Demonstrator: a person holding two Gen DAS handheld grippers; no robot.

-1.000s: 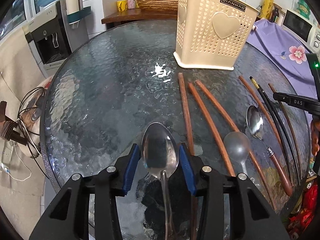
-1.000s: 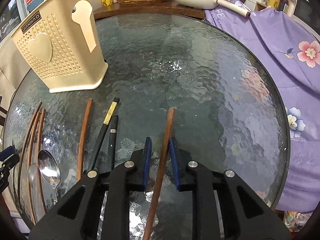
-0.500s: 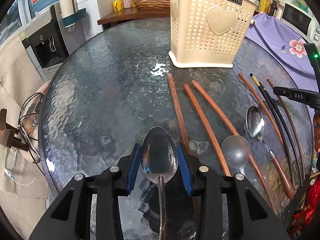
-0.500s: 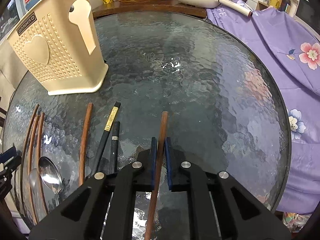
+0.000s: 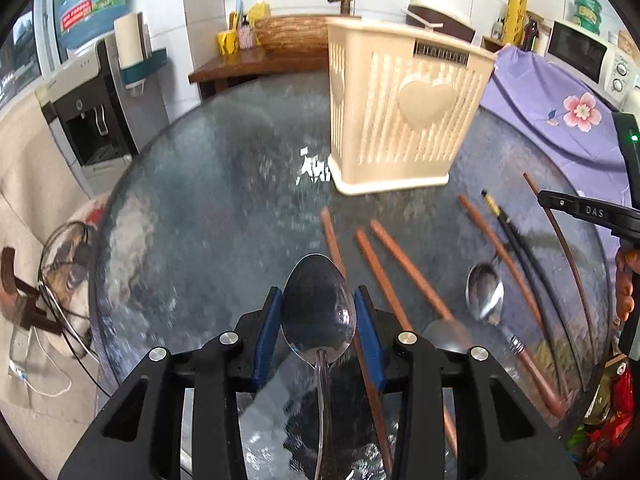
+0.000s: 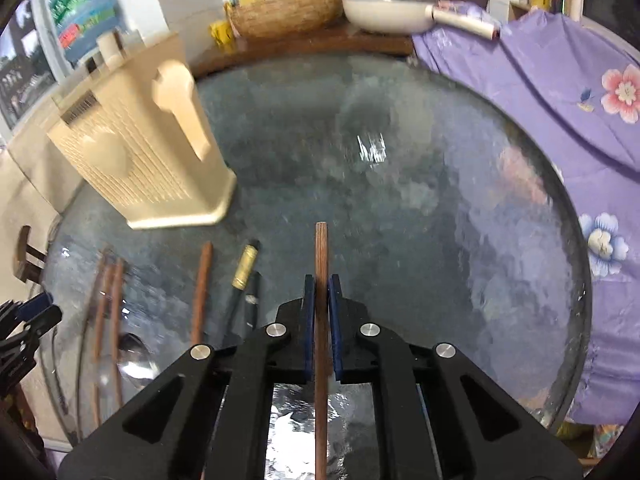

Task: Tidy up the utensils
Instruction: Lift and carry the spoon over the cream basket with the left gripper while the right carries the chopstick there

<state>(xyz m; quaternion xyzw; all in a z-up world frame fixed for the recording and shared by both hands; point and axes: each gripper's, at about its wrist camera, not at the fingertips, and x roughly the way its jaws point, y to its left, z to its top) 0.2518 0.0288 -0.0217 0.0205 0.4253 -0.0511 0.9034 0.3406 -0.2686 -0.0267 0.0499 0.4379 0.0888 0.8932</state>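
Utensils lying loose on glass table (image 5: pixel 208 208) near cream basket (image 5: pixel 404 120) — label blurred, not readable. Left gripper (image 5: pixel 318 334) pinching steel spoon (image 5: pixel 318 308) by bowl edges; maybe slipping or pivoting, rounded metal. Right gripper (image 6: pixel 321 330) just closing, now clamping wooden chopstick (image 6: pixel 321 264) — risking twisting, snagging rim. "DAS" showing on other tool.

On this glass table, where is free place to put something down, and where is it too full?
Bare glass lies left of the cream basket toward the table's left rim, and on the other side between the basket and the purple cloth. The near strip is crowded with brown chopsticks, black chopsticks and spoons.
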